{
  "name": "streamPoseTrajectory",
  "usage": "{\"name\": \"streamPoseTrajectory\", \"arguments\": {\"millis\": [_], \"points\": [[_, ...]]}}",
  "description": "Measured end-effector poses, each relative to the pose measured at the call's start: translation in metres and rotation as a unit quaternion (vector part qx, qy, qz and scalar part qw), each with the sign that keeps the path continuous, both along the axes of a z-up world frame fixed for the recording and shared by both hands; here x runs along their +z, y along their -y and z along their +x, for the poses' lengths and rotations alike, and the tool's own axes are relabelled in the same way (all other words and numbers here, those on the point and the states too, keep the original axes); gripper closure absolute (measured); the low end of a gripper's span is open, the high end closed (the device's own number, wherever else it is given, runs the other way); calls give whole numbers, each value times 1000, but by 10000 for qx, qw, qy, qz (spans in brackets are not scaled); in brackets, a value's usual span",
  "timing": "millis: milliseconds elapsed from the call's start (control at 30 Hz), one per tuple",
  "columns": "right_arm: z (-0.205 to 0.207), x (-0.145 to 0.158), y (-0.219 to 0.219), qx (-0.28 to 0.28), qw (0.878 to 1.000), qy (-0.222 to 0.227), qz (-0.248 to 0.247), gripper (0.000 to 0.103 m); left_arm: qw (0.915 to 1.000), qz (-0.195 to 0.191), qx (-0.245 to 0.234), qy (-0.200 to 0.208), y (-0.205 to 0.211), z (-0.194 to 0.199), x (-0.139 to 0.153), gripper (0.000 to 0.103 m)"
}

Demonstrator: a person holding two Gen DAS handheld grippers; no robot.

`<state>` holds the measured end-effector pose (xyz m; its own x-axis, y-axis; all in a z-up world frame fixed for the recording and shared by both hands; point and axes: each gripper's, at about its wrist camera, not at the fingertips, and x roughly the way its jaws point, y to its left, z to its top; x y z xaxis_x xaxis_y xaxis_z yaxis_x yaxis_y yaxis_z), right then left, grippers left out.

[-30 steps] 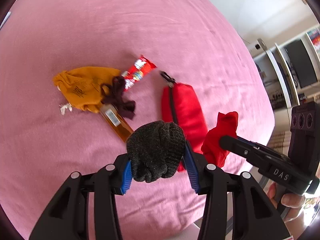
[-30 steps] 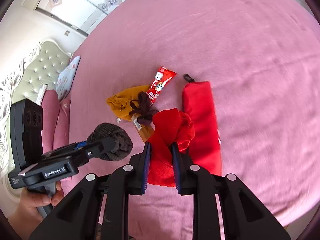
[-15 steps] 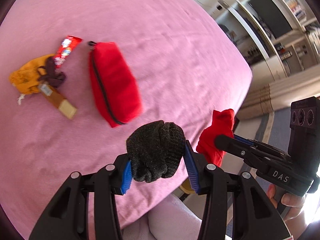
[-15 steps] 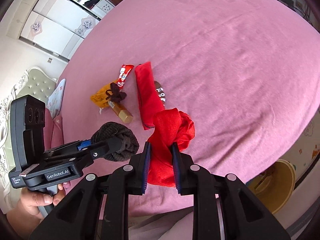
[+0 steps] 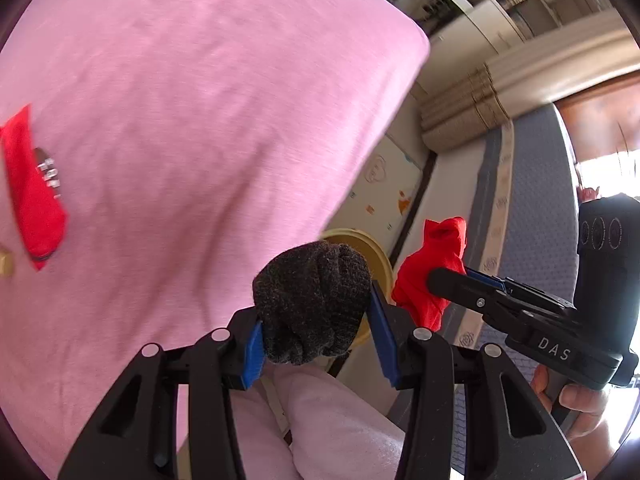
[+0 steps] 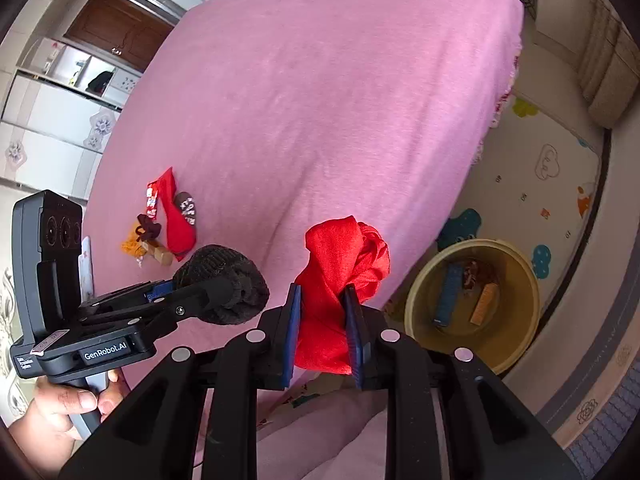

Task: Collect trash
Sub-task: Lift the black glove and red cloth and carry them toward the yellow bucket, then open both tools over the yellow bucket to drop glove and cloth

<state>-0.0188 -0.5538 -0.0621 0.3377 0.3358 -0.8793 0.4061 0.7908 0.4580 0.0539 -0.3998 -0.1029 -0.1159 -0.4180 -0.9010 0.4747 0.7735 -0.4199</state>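
Two views, left wrist first.
Left tongs (image 5: 316, 314): clamped on a dark grey knitted bundle (image 5: 312, 300), blue pads pressed to both its sides, held beyond the edge of the pink bed (image 5: 200, 100).
Right tongs (image 5: 434, 278): at the right, closed on a red cloth wad (image 5: 426, 268), carried by a hand (image 5: 576, 400).
Yellow tub (image 5: 378, 256): on the floor behind the knitted bundle, mostly hidden.
Red pouch (image 5: 34, 192): on the bed at the far left.

Right wrist view.
Right tongs (image 6: 324, 330): gripping the red cloth wad (image 6: 340, 268) above the bed edge.
Left tongs (image 6: 218, 288): at the left, shut on the knitted bundle (image 6: 224, 284).
Yellow tub (image 6: 520, 336): on the play mat (image 6: 536, 184), right of the wad, a blue bar and an orange bar inside.
Leftover pile (image 6: 160, 220): red pouch, snack wrapper, mustard cloth, well back on the bed.
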Motion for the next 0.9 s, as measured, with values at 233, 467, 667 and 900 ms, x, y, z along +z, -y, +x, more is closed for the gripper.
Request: {"name": "streamPoseTrajectory", "arguments": {"millis": [233,467,667,900], "points": [[-60,-22,45,-526,9982,-268,-47,82,9970,129,-738,-182,77,-44,-23,57],[-103,-50,79,-918,9946,-471,101,81,9909,370,-1242,-351,127,-76,-51,57],[-122,-71,103,-1074,9923,-589,195,81,9873,497,-1438,-467,159,-95,-74,57],[-130,-86,118,-1153,9906,-681,291,75,9840,646,-1586,-500,177,-105,-92,55]]}}
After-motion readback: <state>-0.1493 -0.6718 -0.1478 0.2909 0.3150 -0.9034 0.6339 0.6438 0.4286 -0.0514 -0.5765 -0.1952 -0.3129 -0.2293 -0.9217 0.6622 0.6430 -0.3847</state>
